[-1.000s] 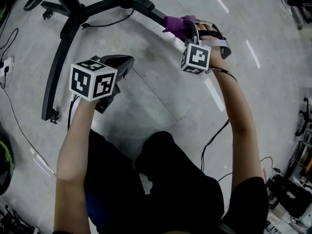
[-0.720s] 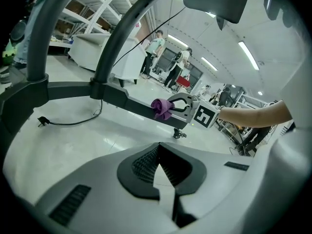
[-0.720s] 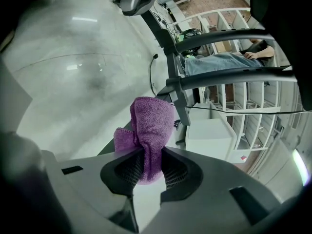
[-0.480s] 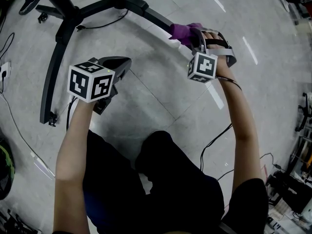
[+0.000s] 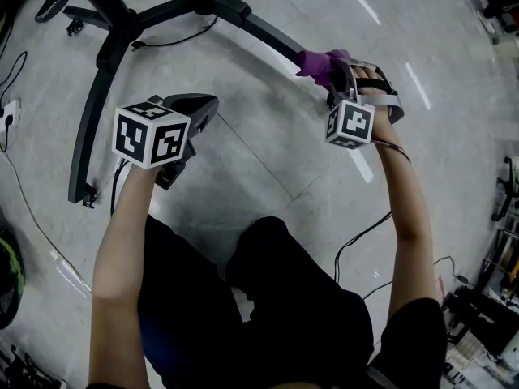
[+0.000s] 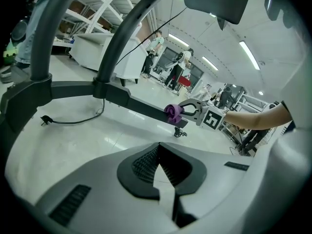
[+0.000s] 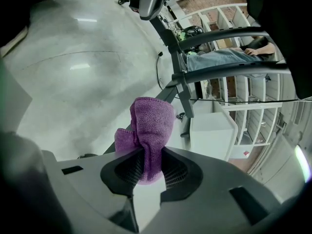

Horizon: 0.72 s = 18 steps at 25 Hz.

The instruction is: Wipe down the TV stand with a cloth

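Purple cloth (image 5: 322, 60) at 1 o'clock against black TV stand (image 5: 96, 104) over pale grey floor (image 5: 268, 160), with black-and-white square-patterned cubes (image 5: 154, 134) on left claw (image 5: 204, 106) at 9 o'clock and right claw (image 5: 336, 71) at 2 o'clock, both light grey with black ribbed pads (image 7: 128, 168).

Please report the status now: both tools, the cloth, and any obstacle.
Left tool shut, empty. Right tool shut on purple cloth, cloth on black stand leg. Cable lies aside, away from cloth.
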Tool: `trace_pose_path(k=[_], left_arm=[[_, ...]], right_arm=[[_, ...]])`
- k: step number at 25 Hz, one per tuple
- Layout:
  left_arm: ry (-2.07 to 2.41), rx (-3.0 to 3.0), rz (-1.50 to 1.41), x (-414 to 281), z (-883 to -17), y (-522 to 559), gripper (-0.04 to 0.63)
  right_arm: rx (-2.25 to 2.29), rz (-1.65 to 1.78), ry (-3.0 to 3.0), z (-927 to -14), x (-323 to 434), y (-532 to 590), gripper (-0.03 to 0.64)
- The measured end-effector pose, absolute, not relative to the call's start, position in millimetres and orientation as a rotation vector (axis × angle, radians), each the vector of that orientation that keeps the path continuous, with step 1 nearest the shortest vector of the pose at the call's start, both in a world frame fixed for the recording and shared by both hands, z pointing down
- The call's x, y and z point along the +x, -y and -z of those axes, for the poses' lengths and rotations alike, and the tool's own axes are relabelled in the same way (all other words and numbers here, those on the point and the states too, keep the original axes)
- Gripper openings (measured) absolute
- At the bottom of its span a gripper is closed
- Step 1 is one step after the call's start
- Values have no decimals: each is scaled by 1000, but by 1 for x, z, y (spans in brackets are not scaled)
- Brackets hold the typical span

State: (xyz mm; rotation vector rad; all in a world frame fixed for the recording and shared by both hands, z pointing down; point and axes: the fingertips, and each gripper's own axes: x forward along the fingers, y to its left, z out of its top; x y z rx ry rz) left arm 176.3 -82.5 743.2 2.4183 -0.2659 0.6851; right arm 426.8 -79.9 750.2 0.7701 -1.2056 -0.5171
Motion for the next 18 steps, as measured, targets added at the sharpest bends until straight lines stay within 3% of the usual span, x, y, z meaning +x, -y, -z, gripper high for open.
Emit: trace_pose_path(k=[18], left_arm=[[238, 2425, -691, 184, -742, 76, 8]], right_arm=[[814, 426, 1165, -750, 459, 29, 103]])
